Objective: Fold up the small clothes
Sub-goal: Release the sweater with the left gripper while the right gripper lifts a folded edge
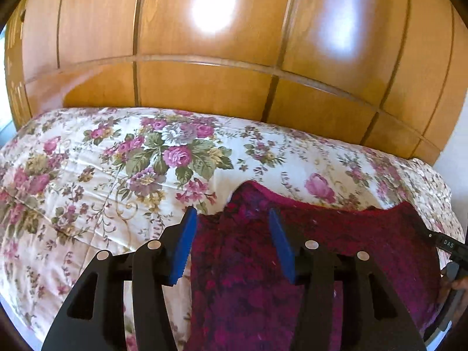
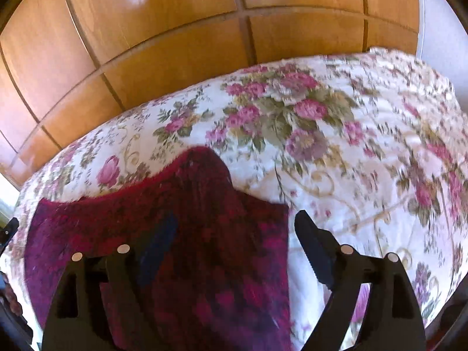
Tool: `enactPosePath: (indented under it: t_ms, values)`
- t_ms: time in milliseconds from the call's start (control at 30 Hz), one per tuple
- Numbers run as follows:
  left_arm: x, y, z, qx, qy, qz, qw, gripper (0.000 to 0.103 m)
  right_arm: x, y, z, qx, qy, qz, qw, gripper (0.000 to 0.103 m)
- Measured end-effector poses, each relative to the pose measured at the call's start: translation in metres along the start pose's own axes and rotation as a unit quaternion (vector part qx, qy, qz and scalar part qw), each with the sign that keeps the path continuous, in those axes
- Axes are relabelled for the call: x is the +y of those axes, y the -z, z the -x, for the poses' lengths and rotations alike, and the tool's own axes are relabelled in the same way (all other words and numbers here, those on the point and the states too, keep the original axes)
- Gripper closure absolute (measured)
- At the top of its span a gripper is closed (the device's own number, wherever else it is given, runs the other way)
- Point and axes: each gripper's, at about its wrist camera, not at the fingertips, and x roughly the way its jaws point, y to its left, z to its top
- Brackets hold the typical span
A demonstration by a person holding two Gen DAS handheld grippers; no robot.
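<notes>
— On the bed, what's lying there?

— A dark red knitted garment [image 1: 336, 248], spread on the floral bedspread [image 1: 102, 161], near the edge closest to the cameras. Behind the bed stands a wooden panelled wardrobe [image 1: 204, 87].

— Where's the left claw [image 1: 232, 219]?

— Over the garment's left edge. Its blue pads [image 1: 184, 251] stand apart, one above the bedspread, the other above the knit. Nothing is pinched between them.

— And the right claw [image 2: 234, 228]?

— Spread wide over the garment's right edge. One finger sits over the red knit, the other over the bedspread just beside it. It grips nothing. That view is blurred, so whether the tips touch the fabric I cannot tell.
</notes>
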Motion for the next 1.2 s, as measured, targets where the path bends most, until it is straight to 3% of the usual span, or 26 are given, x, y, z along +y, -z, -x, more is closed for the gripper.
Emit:
enactPosePath:
  t_ms: [167, 400, 900, 1200]
  values:
    - [-0.010, 0.013, 0.010, 0.003, 0.018, -0.007, 0.9998, 0.053, -0.025, 0.026, 0.014, 0.027, -0.053, -0.037, 0.998, 0.008]
    - [-0.033, 0.034, 0.018, 0.011, 0.037, -0.024, 0.9990, 0.053, -0.048, 0.066, 0.023, 0.065, -0.129, -0.093, 0.985, 0.004]
    - [-0.079, 0.058, 0.010, 0.037, 0.063, -0.075, 0.9946, 0.053, -0.043, 0.094, 0.027, 0.080, -0.210, -0.089, 0.970, 0.002]
    - [-0.091, 0.067, -0.006, 0.055, 0.053, -0.091, 0.9929, 0.053, -0.038, 0.098, 0.028, 0.075, -0.210, -0.071, 0.972, 0.005]
